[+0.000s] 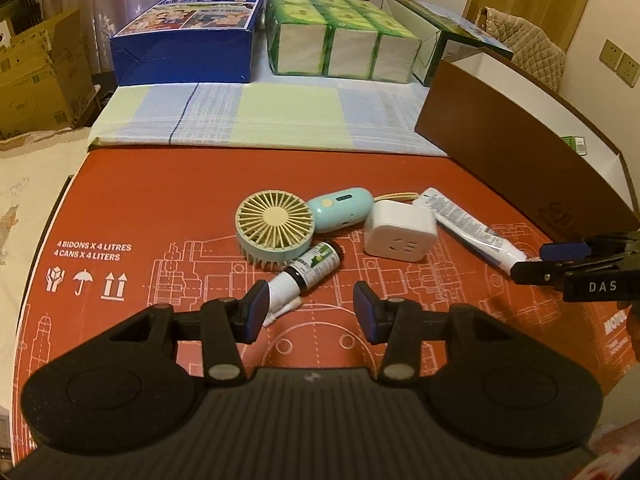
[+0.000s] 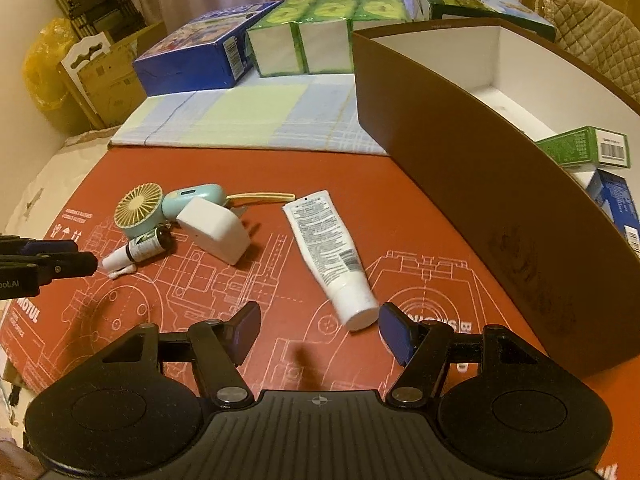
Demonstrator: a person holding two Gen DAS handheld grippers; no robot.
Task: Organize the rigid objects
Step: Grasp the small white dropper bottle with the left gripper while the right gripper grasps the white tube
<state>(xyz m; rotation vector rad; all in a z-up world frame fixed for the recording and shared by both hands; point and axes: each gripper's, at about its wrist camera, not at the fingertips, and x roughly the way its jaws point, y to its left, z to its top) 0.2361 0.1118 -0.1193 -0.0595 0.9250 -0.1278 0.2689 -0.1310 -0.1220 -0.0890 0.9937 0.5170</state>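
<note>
On the red printed cardboard (image 1: 132, 208) lie a mint handheld fan (image 1: 276, 224), a white plug adapter (image 1: 400, 232), a small dark bottle with a white cap (image 1: 308, 270) and a white tube (image 1: 472, 232). My left gripper (image 1: 310, 312) hovers open just short of the bottle's white cap, nothing between its pads. In the right wrist view my right gripper (image 2: 318, 330) is open, its right pad close beside the cap of the white tube (image 2: 328, 252). The fan (image 2: 138, 208), adapter (image 2: 216, 228) and bottle (image 2: 140, 248) lie further left there.
A long brown box with a white inside (image 2: 440, 128) stands at the right and holds small green and blue cartons (image 2: 584, 148). A blue box (image 1: 188, 44), green tissue packs (image 1: 340, 36) and a checked cloth (image 1: 260, 116) lie at the back.
</note>
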